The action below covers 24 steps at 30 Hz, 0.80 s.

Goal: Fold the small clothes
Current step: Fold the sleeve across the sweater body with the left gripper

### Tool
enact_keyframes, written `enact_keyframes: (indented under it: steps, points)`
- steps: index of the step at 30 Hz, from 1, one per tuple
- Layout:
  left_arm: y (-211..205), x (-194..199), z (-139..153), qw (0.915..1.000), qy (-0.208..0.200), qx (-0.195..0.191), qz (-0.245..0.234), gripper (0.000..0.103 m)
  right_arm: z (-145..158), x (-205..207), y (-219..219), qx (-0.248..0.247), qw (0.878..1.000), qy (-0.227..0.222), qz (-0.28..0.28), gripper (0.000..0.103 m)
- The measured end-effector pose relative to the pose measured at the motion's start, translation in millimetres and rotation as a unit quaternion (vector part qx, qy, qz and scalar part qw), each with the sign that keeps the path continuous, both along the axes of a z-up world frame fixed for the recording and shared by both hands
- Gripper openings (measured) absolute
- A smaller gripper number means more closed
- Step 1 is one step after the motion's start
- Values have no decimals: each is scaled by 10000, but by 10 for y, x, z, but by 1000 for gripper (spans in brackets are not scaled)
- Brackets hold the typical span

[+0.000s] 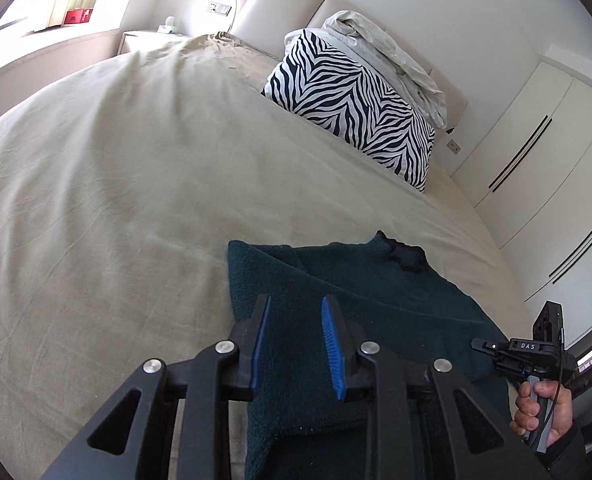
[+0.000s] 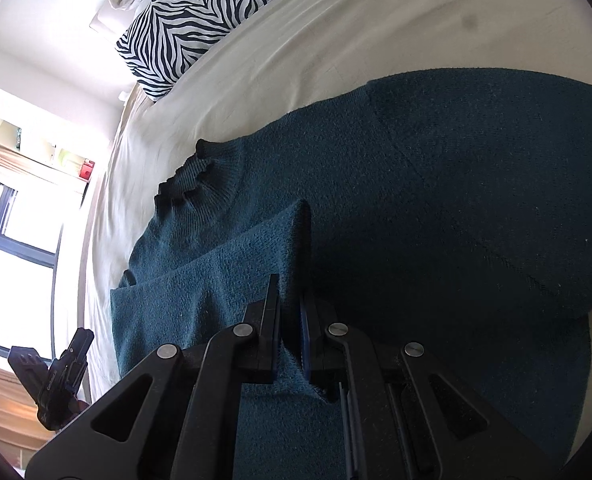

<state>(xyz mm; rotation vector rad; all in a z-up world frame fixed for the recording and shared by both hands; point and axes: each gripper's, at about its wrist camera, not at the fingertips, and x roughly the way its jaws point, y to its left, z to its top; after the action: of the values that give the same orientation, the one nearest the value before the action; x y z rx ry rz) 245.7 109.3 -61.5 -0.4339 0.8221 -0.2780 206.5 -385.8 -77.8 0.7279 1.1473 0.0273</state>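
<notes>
1. Beneath and ahead of the left gripper [image 1: 296, 312], the dark teal sweater [image 1: 367, 304] lies flat on the beige bedsheet [image 1: 136, 200]; its ribbed collar [image 1: 405, 258] lies furthest ahead, toward the zebra-print pillow [image 1: 355, 108].
2. Left gripper: jaws part-open, the blue pads [image 1: 331, 344] apart with only knit surface visible between them and below; nothing is pinched.
3. Right gripper [image 2: 290, 312]: jaws clenched on a raised fold of the sweater [image 2: 455, 200], a sleeve or side panel that stands up as a ridge just ahead of the fingertips.
4. Long axis: in the right wrist view the garment runs from the collar [image 2: 192, 180], ahead and to the left of the gripper, to the body spreading rightward; the lifted fold lies roughly along that axis.
5. Governing relation: the lifted edge belongs to the right hand [image 1: 543, 412], whereas the sweater's opposite edge lies directly under the left gripper. The right hand is judged the nearer to complete the fold, carrying its edge across the body toward the left gripper's side.
6. Risk, as a judgement: the thick knit may slump or drag the layer below.
</notes>
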Motion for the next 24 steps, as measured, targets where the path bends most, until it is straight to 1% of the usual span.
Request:
enact_keyframes:
  steps: [3, 6, 7, 8, 11, 13, 15, 18, 20, 22, 23, 24]
  points:
    - [-56, 269, -222, 9994, 340, 58, -74, 27, -11, -66, -39, 41, 10000, 26, 1, 7]
    - [-60, 444, -407, 9984, 545, 145, -87, 26, -18, -126, -97, 114, 9999, 30, -35, 7]
    - [-69, 474, -439, 9983, 539, 170, -108, 24, -18, -158, -111, 137, 9999, 36, -56, 7]
    - [-89, 494, -463, 9983, 514, 244, -138, 20, -29, -173, -115, 150, 9999, 41, -63, 7]
    - [-117, 535, -512, 9983, 411, 337, -225, 20, -127, -156, -128, 239, 9996, 113, -122, 7]
    - [-78, 562, -531, 9986, 429, 198, -238, 20, -195, -158, -156, 414, 9988, 153, -214, 7]
    - [-37, 581, -511, 9986, 466, 49, -251, 20, -200, -179, -174, 528, 9981, 155, -270, 7]
    - [-18, 607, -504, 9983, 500, 61, -308, 20, -175, -211, -189, 538, 9980, 146, -307, 7]
    - [-27, 578, -493, 9982, 513, 51, -301, 20, -241, -257, -258, 845, 9952, 140, -468, 7]
    - [-49, 476, -450, 9983, 453, 24, -377, 25, -288, -316, -306, 1123, 9919, 104, -578, 8]
    - [-76, 407, -430, 9982, 394, 81, -453, 30, -295, -350, -327, 1172, 9914, 75, -582, 8]
    - [-110, 334, -417, 9979, 344, 198, -520, 31, -296, -372, -330, 1180, 9915, 49, -552, 8]
